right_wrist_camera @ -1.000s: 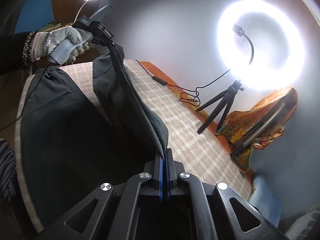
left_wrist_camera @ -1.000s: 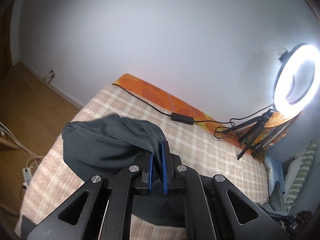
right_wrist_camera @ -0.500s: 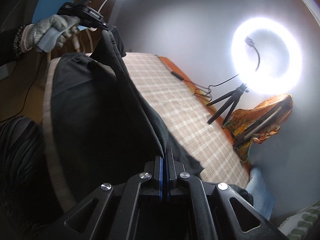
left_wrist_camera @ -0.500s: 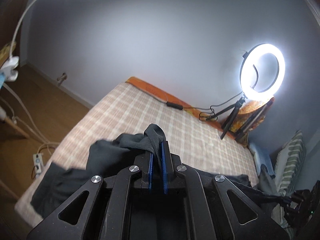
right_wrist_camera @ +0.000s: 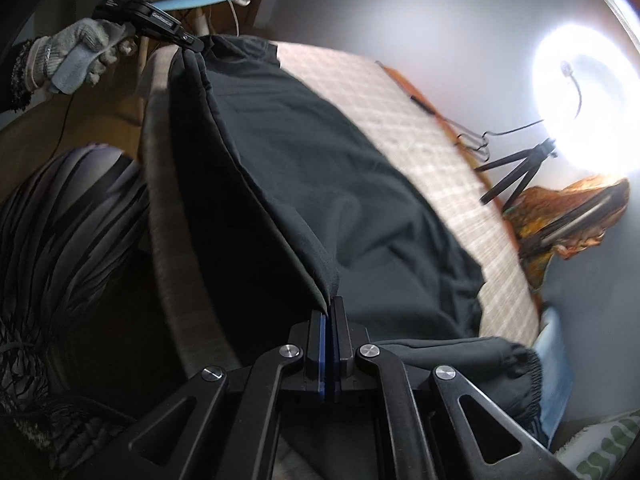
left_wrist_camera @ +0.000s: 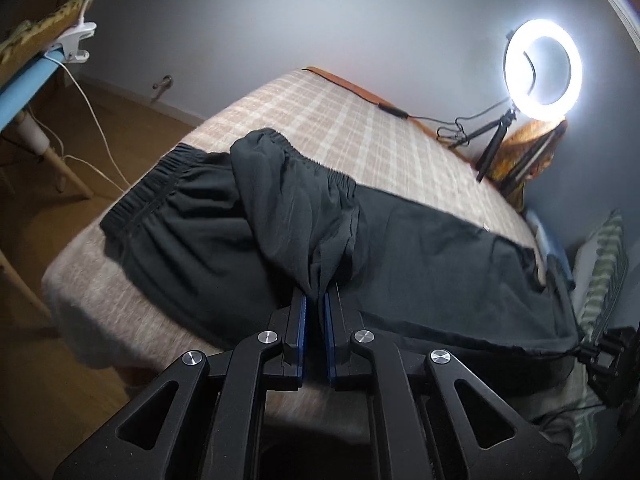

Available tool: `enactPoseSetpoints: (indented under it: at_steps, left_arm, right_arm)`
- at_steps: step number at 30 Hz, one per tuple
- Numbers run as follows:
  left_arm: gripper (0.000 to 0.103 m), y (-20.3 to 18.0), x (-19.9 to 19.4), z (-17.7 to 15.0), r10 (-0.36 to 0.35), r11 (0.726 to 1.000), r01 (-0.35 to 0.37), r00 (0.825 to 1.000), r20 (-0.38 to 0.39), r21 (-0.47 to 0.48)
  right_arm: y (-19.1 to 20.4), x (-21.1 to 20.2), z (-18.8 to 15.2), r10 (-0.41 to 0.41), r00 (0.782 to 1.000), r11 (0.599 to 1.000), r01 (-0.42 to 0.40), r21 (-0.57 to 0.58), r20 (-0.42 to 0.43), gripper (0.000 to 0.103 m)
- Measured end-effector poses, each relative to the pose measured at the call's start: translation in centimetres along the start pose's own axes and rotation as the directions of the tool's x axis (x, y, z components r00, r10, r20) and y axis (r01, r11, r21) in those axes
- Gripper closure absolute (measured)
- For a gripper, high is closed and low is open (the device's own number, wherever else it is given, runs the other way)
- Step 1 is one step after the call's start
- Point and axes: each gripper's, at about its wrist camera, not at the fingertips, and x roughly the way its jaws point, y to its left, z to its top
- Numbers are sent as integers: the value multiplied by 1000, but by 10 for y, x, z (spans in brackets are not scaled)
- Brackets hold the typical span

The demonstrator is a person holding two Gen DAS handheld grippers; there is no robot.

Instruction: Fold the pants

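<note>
The dark pants lie lengthwise along the near edge of the checked bed — left gripper clamped on the waistband end, right gripper pinching the leg-end (both jaws closed on cloth) — held edge stretched between them.

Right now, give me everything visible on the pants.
The pants are dark grey-black, thin woven-looking fabric with a gathered elastic waistband and an elastic cuff. They lie lengthwise across the checked bed cover, one leg partly doubled over the other, wrinkled near the waist. The left tongs pinch a bunched waist section; the right tongs clamp a raised edge near the cuff end, so that edge stretches taut between them.
</note>
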Motion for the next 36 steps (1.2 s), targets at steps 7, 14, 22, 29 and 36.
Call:
enactPoseSetpoints:
  at_steps: [7,14,22,29,36]
  left_arm:
    - [62,-15,-28,17,61,992,-70,995,82,103]
    - [50,-60,34,44,61,968,-50,997,-37,246]
    - [50,-51,86,44,229,951,-202,969,-93,235]
    - [93,-21,72,45,129,988,-125,991,-38,88]
    - [96,32,28,32,79,991,-70,994,81,-110]
  right_arm:
    - [8,10,-3,9,1000,1000,-9,23,-12,103]
    - [6,10,-2,-1,1000,997,1,80,-1,103]
    - [4,11,-3,-6,1000,992,5,127,11,103]
    - [3,12,-2,-10,1000,988,8,153,10,103]
    - [2,16,-3,-6,1000,988,5,152,3,103]
